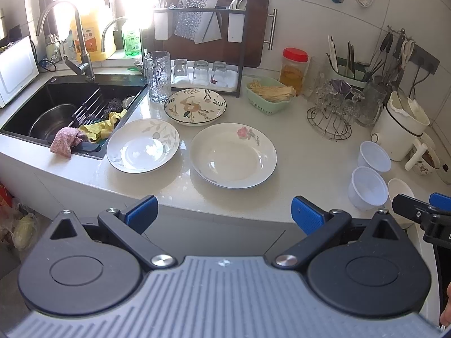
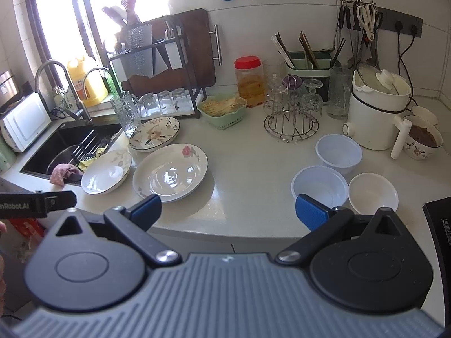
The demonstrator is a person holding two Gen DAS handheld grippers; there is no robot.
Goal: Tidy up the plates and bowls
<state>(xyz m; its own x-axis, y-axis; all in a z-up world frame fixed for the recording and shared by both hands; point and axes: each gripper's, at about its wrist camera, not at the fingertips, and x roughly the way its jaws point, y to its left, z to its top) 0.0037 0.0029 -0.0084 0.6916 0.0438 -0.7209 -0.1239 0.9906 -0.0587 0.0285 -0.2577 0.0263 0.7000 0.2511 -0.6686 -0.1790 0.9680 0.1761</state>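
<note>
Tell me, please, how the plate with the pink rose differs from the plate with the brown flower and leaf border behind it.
The rose plate is mostly plain white with one small pink flower near its rim; the brown-flower plate is patterned across its whole face. The rose plate looks larger and lies nearer the counter's front edge; the brown-flower plate sits further back, beside the tall glass. Both are round, empty, lie flat and have a dark rim line.

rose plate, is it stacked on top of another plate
No, the rose plate lies alone on the counter, beside the leaf plate.
</note>
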